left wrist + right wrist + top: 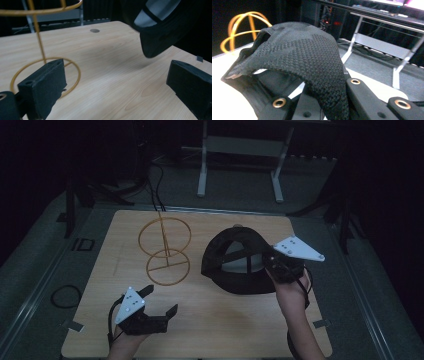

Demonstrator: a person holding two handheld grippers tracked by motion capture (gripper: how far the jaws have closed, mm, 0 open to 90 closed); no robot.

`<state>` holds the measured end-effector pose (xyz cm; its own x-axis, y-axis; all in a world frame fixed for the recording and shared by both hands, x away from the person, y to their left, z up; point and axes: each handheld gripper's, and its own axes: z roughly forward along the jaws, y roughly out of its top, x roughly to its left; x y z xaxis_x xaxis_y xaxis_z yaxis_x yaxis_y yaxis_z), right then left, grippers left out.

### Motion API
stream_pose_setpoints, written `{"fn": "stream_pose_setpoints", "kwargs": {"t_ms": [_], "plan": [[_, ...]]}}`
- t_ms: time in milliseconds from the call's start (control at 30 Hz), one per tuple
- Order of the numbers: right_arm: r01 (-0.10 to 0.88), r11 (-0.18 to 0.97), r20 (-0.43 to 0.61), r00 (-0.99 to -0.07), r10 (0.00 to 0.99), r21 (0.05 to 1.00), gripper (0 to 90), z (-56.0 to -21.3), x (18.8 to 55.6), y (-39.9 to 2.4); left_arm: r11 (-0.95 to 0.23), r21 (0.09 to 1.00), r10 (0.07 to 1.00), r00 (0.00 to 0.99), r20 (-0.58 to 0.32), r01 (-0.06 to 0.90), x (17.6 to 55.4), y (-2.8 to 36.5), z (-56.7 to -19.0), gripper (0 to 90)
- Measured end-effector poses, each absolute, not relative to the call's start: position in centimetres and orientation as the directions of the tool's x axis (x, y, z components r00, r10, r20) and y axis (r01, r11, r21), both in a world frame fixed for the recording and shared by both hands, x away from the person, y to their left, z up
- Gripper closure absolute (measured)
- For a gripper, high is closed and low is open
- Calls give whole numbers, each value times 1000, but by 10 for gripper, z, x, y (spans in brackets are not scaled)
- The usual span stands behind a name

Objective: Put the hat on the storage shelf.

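Note:
A black mesh cap [235,262] hangs just above the wooden table [210,320], right of centre. My right gripper [272,260] is shut on the cap's back edge; in the right gripper view the mesh fabric [312,57] drapes over the closed jaws. An orange wire stand [164,251] with two rings on a thin post rises left of the cap. My left gripper [162,301] sits near the front left with its jaws wide open and nothing between them. In the left gripper view the cap's brim [160,32] floats at the upper right and the wire stand [40,42] at the left.
A white metal frame [240,150] stands on the floor beyond the table. Cables [155,185] run along the floor at the back left. A small grey disc [94,30] lies near the table's far edge. Bare wood lies between the two grippers.

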<state>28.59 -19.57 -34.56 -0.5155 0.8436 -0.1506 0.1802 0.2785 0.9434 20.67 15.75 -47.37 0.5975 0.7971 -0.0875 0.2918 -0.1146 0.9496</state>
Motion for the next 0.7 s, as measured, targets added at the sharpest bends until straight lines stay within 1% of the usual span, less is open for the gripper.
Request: {"fn": "stream_pose_setpoints", "kwargs": {"t_ms": [67,133,167,200,233,400,567,700], "plan": [[178,292,-159,-530,833,940,884,-347,282,-194,-123,948,784,614,-88,293,212,152,-470,50],[176,297,-159,-543,825,939,884,-348,279,-194,-139,945,775,627,-82,295,217,146,-467,85],[178,297,-156,-548,822,938,884,-349,278,-194,-146,946,765,639,-77,289,219,143,-466,87],[175,299,-157,-554,818,938,884,-350,277,-194,-159,945,758,649,-69,286,221,139,-465,120],[173,304,-162,-556,815,937,884,-350,275,-194,-169,944,750,658,-65,285,222,135,-464,130],[166,315,-169,-572,803,935,884,-351,272,-193,-192,937,717,694,-69,291,232,123,-461,136],[161,317,-161,-602,782,935,883,-352,267,-190,-184,938,693,716,-87,293,239,112,-456,147],[156,311,-147,-631,761,938,883,-353,264,-186,-211,938,674,736,-65,276,242,103,-452,152]]}}
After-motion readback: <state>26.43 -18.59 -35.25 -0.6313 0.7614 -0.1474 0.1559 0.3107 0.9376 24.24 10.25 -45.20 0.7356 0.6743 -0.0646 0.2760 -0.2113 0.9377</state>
